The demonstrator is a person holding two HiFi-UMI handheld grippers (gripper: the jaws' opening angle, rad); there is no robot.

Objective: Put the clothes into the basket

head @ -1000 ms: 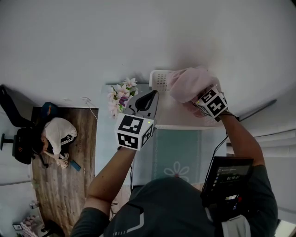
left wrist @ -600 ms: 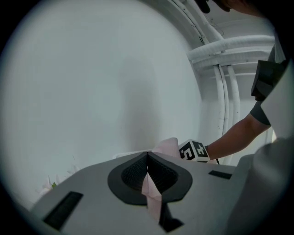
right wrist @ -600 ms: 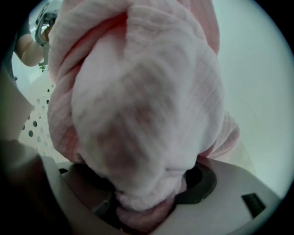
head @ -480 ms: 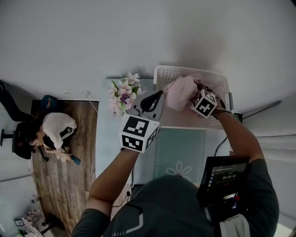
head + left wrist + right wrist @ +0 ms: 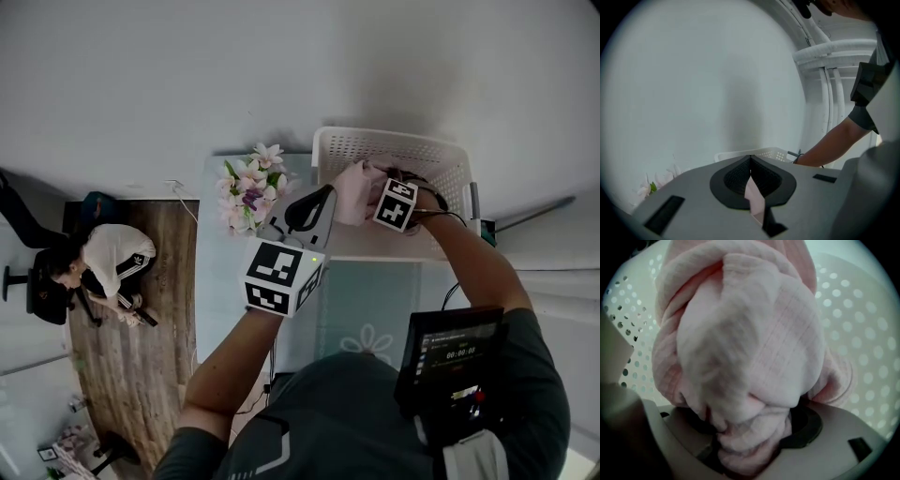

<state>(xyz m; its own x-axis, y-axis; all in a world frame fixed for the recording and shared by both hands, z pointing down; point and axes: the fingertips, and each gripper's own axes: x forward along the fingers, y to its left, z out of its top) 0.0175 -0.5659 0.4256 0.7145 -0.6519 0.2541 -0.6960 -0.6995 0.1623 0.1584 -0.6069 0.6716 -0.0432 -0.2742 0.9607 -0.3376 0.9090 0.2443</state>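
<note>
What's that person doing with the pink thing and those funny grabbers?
A person is tidying clothes with a grabber in each hand. The right gripper is clamped on a bunched-up pink cloth and holds it inside the white basket, with the holey walls all around it. It has not let go yet. The left gripper is off to the side near the flowers, jaws together.

Pink garment (image 5: pixel 354 192), white dotted-hole basket (image 5: pixel 394 145)
</note>
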